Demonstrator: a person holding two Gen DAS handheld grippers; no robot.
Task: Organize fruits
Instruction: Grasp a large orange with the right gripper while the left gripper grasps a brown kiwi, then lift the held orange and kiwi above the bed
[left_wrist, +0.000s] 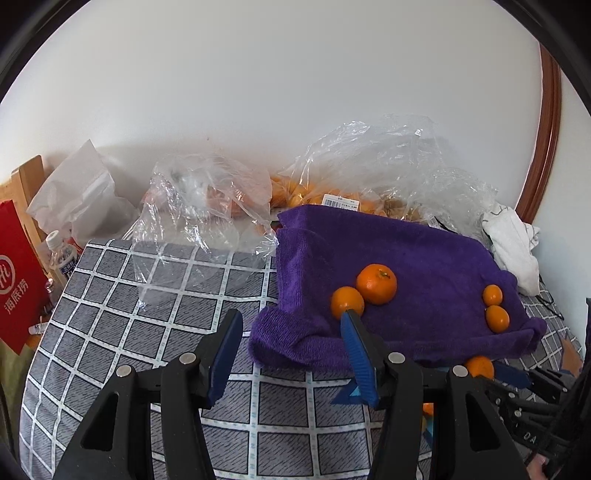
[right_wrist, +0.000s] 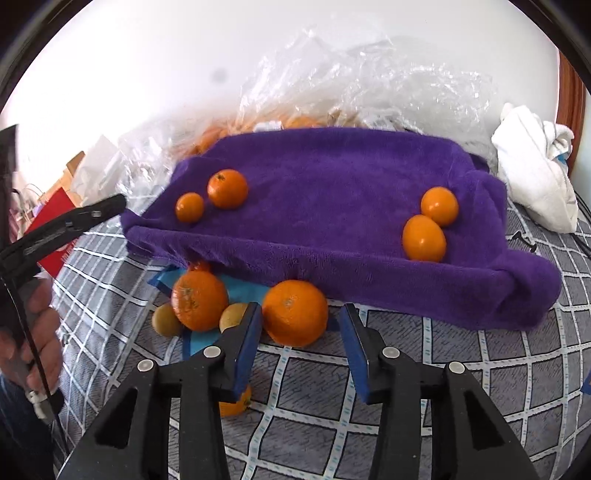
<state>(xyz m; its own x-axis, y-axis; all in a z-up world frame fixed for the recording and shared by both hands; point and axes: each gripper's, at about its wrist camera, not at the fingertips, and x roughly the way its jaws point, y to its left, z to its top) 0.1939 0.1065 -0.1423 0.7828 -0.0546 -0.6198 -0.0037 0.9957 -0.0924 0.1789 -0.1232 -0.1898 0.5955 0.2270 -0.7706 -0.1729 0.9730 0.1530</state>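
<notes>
The right gripper (right_wrist: 300, 325), fingers apart, frames the big orange (right_wrist: 295, 312) at twelve o'clock, probably to grasp it; the left gripper (left_wrist: 291, 325) waits open.

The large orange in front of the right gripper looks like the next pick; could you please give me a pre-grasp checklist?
1. Right gripper open: ok.
2. Large orange lined up between its fingers: ok.
3. Fingers already around the orange: cannot tell.
4. Neighbouring orange clear of the fingers: ok.
5. Free space on the purple towel: ok.
6. Left gripper open and empty: ok.
</notes>
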